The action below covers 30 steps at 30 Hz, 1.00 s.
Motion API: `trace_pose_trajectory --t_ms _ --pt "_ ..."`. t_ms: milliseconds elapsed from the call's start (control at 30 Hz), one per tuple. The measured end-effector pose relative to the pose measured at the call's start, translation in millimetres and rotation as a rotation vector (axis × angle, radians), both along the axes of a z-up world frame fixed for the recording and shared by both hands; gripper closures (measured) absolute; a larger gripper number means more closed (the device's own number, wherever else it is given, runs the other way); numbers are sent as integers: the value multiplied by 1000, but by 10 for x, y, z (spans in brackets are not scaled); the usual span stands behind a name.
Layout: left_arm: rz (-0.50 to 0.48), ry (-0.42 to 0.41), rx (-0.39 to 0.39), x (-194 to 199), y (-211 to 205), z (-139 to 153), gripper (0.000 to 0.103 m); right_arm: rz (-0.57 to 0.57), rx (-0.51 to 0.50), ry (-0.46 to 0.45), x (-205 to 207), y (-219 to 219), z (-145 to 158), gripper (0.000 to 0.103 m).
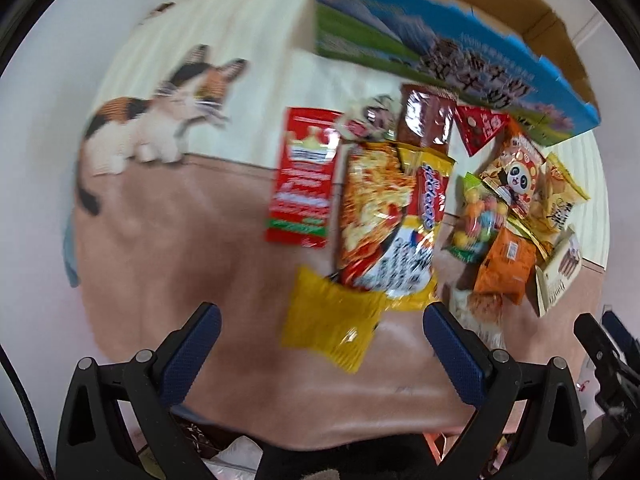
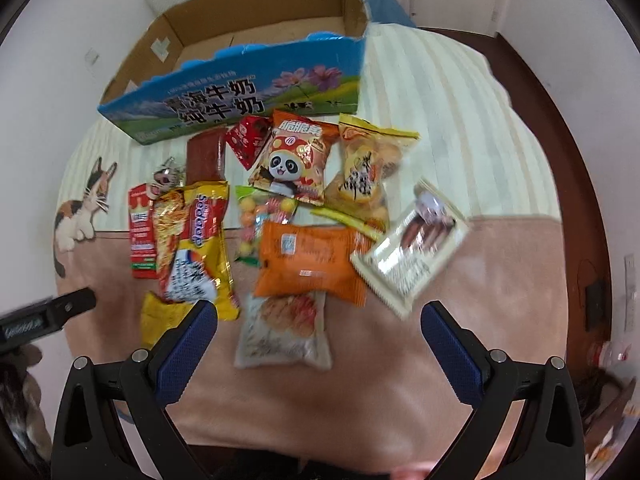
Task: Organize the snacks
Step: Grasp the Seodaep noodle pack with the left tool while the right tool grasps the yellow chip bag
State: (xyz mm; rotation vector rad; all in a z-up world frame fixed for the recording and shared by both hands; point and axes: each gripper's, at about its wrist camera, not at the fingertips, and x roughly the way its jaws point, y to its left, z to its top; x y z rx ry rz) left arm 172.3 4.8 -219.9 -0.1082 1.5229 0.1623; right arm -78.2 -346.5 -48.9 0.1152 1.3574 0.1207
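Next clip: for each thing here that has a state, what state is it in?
Left tool: open, holding nothing.
Right tool: open, holding nothing.
Milk carton box: top open, no snacks visible inside.
Panda snack bag: sealed, lying in the pile.
Orange packet: sealed, lying flat.
White snack bag: sealed, nearest the right tool.
Yellow packet: lying flat between the left tool's fingers, ungripped.

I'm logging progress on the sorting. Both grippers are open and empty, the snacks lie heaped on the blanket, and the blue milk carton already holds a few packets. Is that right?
Not quite: the blue milk carton is empty; the right wrist view shows only bare cardboard inside. The rest holds: left gripper and right gripper are open and empty, and the snacks lie heaped on the blanket.
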Motion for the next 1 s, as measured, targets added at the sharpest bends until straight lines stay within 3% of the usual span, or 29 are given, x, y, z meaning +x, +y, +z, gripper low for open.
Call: trace_pose_trajectory --t_ms 67,167,433,533,633,700,800,1000 --pt "-21 33 -9 151 -98 -178 0 52 -58 -5 154 3 -90 0" --pt "-47 64 3 329 -227 -420 0 27 -104 -3 376 -134 -174 0" --pt "-40 138 -5 586 -332 -924 0 -261 0 83 803 -558 -521 6" --pt "-26 123 -50 677 -318 -1011 0 -344 25 117 908 -620 -703 13" --pt "-17 90 -86 779 -304 -1018 8 -385 79 134 1028 -641 -871 21" --pt "-30 62 -113 824 -333 -1003 18 -385 64 140 1098 -622 -943 33" --pt "-71 46 -94 864 -399 -1004 20 -370 61 154 1182 -605 -1035 52" --pt "-75 18 -104 838 -331 -968 27 -324 23 129 1260 -581 -935 66"
